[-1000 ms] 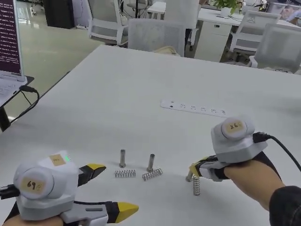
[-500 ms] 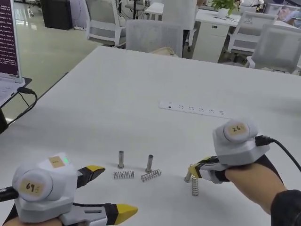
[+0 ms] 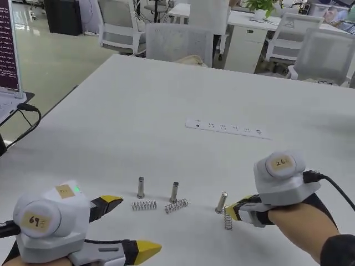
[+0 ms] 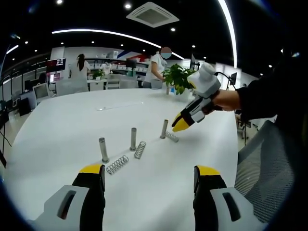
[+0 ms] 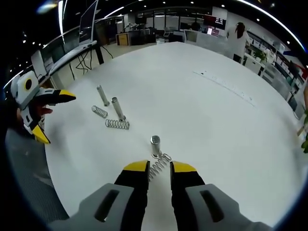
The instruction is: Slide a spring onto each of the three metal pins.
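- Landmark: middle pin (image 3: 175,192), standing upright on the white table (image 3: 166,111).
- Left pin (image 3: 141,187): upright, near the middle pin on its left side.
- Right pin (image 3: 222,202): standing on the other side of the middle pin, a little farther off.
- First spring (image 3: 144,205): lying flat, in front of the middle pin and to its left.
- Second spring (image 3: 176,206): lying flat, just in front of the middle pin's foot.
- Third spring (image 3: 228,221): to the right of the middle pin, just beside the right pin, not yet on it.
- Right gripper (image 3: 232,213): jaws narrow, pinching the third spring between the yellow tips.
- Left gripper (image 3: 130,224): jaws wide apart and empty, left of the middle pin on the person's side, apart from all springs.
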`<state>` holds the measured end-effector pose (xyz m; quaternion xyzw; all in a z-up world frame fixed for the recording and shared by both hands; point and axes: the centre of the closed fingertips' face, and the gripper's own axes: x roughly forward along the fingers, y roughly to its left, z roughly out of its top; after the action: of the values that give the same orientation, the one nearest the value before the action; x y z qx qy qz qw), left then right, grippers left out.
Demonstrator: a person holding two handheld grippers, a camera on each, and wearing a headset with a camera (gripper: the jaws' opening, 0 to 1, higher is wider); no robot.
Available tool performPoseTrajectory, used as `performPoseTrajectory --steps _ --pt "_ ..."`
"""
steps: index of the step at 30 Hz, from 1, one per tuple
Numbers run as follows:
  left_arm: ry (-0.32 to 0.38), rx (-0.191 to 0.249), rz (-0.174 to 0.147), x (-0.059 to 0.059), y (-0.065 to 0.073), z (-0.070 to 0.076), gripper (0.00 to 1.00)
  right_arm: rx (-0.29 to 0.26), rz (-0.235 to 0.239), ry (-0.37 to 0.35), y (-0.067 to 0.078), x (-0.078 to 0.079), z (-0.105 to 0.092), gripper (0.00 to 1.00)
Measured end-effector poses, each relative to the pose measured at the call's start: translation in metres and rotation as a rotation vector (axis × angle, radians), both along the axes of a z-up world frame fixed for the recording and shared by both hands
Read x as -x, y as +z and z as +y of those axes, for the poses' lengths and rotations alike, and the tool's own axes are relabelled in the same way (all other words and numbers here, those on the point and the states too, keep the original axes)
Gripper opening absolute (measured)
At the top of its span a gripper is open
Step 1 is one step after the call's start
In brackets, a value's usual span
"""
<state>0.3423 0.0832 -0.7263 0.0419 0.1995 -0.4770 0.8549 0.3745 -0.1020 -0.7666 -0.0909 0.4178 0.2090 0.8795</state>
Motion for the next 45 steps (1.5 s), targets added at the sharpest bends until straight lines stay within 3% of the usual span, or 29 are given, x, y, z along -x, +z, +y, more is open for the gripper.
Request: performPoseTrajectory --steps 11,23,45 --pt "-0.001 0.002 0.003 0.0 -0.001 0.0 0.72 0.002 0.036 -0.021 -0.017 0.005 0.007 0.21" --pt "0.001 0.003 0.004 0.0 -0.002 0.001 0.71 0.078 0.043 -0.011 -0.029 0.007 0.004 0.22" --pt "0.001 0.007 0.005 0.0 0.0 0.0 0.71 0.09 0.044 -0.03 -0.028 0.012 -0.011 0.13"
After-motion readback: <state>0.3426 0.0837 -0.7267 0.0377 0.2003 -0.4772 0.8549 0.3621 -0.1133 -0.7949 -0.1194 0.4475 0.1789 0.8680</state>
